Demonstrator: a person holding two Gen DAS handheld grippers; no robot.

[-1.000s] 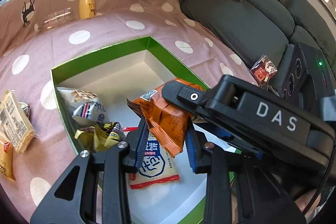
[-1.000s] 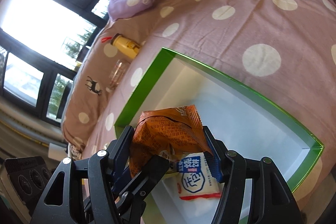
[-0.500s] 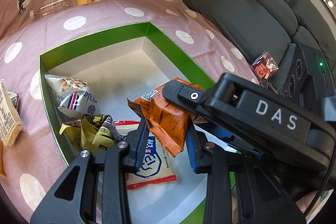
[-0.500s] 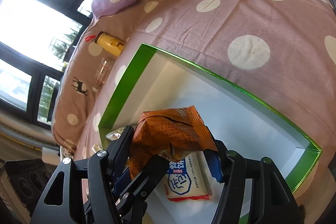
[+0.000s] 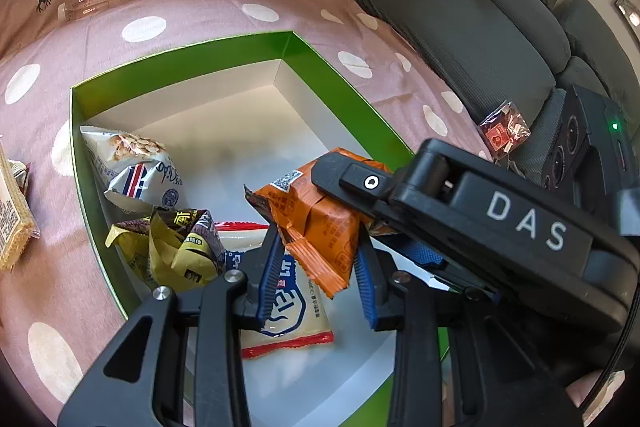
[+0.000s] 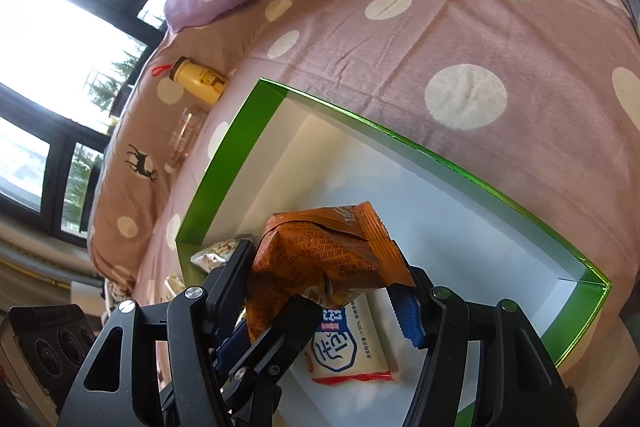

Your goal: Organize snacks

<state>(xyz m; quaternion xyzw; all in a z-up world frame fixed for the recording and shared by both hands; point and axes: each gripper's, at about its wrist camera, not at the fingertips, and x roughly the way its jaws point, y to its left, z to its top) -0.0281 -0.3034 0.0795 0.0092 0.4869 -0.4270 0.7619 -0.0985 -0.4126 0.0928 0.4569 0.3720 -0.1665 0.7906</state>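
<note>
We hold the orange snack packet (image 5: 316, 223) between both claws: left gripper (image 5: 318, 281) and right gripper (image 6: 320, 281) both look closed on it, above the green box (image 6: 236, 143) near its front edge. Risk: tearing if they pull apart. The actual contacts stay hidden.

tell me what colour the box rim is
Bright green on the box, white inside; clearest in the left wrist view.

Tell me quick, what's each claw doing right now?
Left gripper: jaws closed on the orange snack packet.
Right gripper: jaws closed on the same packet.
</note>
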